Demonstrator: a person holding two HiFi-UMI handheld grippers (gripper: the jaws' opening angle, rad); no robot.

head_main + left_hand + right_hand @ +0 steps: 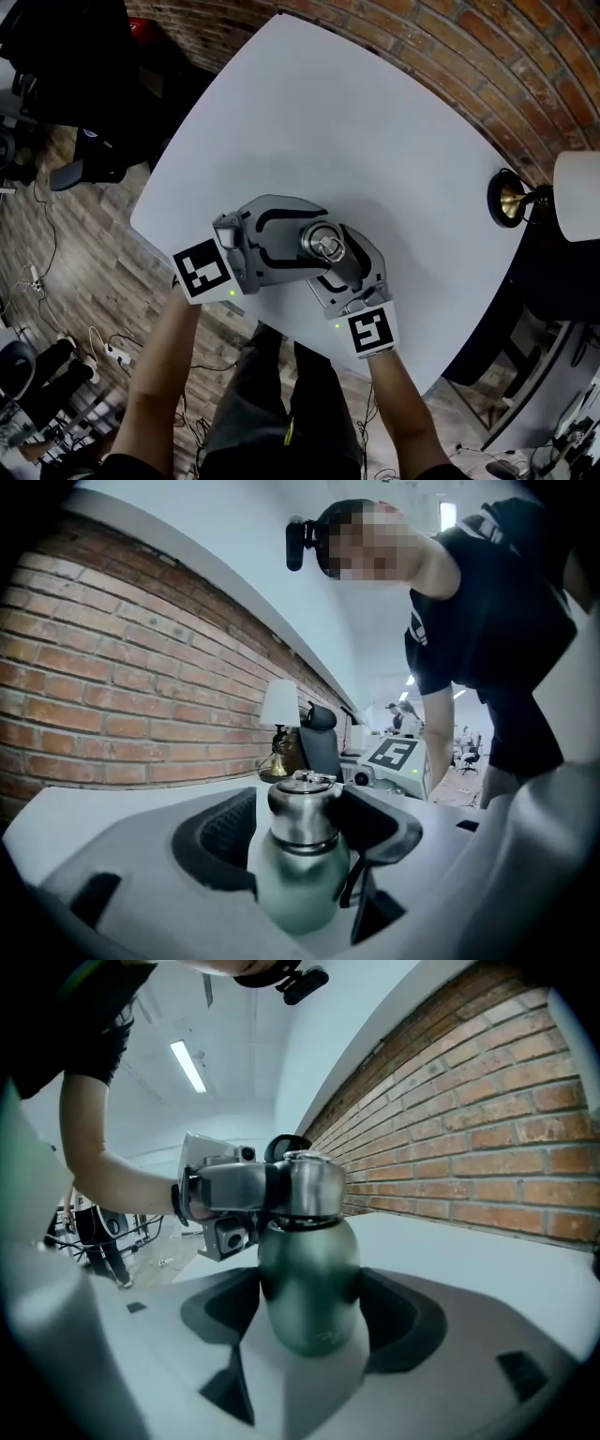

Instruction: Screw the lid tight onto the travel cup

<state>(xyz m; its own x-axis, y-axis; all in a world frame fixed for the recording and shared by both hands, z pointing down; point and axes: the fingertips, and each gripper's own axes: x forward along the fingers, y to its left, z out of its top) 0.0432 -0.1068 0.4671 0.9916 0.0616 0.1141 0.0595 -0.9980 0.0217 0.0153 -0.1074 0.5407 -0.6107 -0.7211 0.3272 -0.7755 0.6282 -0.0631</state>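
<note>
A white table [375, 122] with rounded corners filled my feed. It stood over a plank floor [56, 244], with cables [108, 352] trailing off its left side.

Nearest to me, the person's forearms [159, 375] reached in over the near edge, each behind a gripper's marker cube [202, 267].

Just past that near edge, about midway along it, the travel cup [309, 1288] stood upright on the table. Its body was green and the steel lid [302, 808] sat on top. The right gripper [309, 1312] was clenched on the green body, with a pad pressed against either side of the bulge.

The left gripper [300, 829] came in from the opposite side at lid height. Its claw was released: the jaws stood spread around the lid, and a thin gap showed at the pad on that view's left. I could not tell whether the other pad touched the steel. The two grippers met at the cup, the left one above the right.

Farther off, a lamp [562, 192] with a brass foot and a white shade stood at the table's right edge, near its far corner. In the left gripper view a dark office chair [319, 738] showed just beside the lamp. A brick wall [450, 56] ran behind the far edge.
</note>
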